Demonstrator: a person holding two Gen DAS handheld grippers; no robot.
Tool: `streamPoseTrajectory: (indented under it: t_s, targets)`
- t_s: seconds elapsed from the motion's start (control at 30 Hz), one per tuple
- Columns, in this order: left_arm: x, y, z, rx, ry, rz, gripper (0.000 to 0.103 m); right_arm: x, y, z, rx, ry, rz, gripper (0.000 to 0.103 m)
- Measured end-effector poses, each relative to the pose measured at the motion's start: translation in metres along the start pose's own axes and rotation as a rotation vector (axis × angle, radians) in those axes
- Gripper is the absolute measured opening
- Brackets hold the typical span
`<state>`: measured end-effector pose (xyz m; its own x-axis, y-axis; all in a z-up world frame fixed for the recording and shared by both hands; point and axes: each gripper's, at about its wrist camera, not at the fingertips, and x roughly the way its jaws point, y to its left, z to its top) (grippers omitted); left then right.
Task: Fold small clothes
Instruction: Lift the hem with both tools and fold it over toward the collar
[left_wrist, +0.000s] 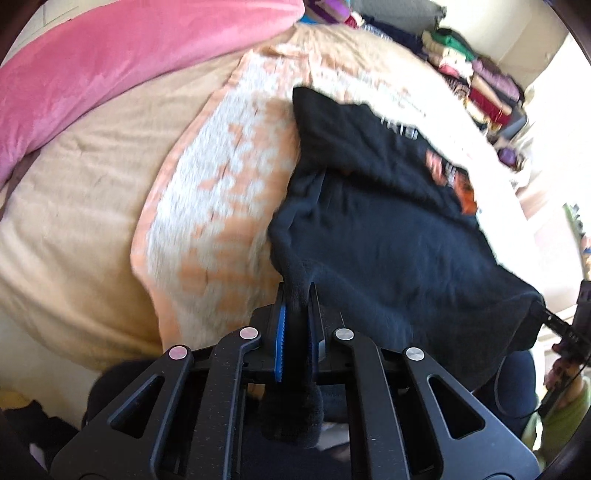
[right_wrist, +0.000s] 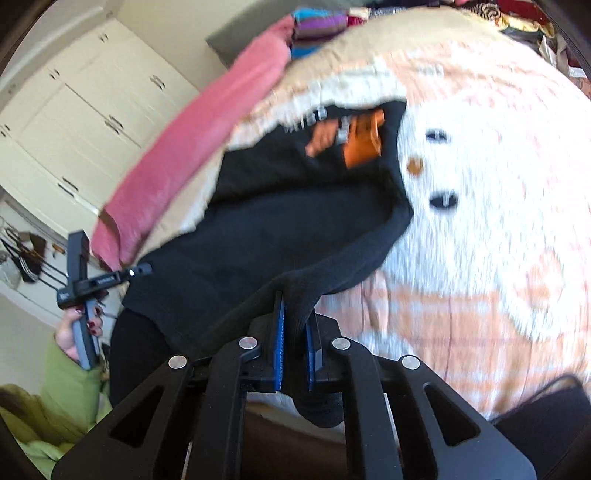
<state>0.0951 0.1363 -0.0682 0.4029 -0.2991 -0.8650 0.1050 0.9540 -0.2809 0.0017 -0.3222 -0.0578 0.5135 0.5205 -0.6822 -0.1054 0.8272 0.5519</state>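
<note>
A small black garment with an orange print lies partly lifted over the peach-and-white blanket on the bed. My left gripper is shut on one near corner of it, with cloth bunched between the blue pads. My right gripper is shut on the other near corner of the black garment. The orange print faces up at the far end. The garment hangs stretched between both grippers. The left gripper also shows in the right wrist view, at the left, held by a hand.
A pink pillow lies along the far left of the bed. Stacks of folded clothes sit at the far right. White cupboards stand beyond the bed. The blanket carries a bear face. A green-sleeved arm is at lower left.
</note>
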Motion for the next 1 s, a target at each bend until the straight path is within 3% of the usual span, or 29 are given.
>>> streamPoseTrajectory:
  t_s: [0.3, 0.47, 0.6, 0.77, 1.0]
  targets:
    - [0.021, -0.004, 0.078, -0.083, -0.085, -0.005, 0.004, 0.007, -0.008, 0.070, 0.003, -0.128, -0.033, 0.008]
    - [0.042, -0.009, 0.108, -0.111, -0.087, 0.000, 0.004, 0.041, -0.018, 0.106, 0.012, -0.160, -0.059, 0.008]
    - [0.064, -0.012, 0.125, -0.136, -0.072, 0.015, 0.003, 0.063, -0.026, 0.130, 0.002, -0.166, -0.087, 0.008]
    - [0.095, -0.013, 0.139, -0.113, -0.055, 0.085, 0.003, 0.094, -0.041, 0.154, 0.007, -0.144, -0.142, 0.008]
    - [0.125, -0.010, 0.143, -0.104, -0.055, 0.133, 0.004, 0.127, -0.065, 0.160, 0.014, -0.083, -0.223, 0.008]
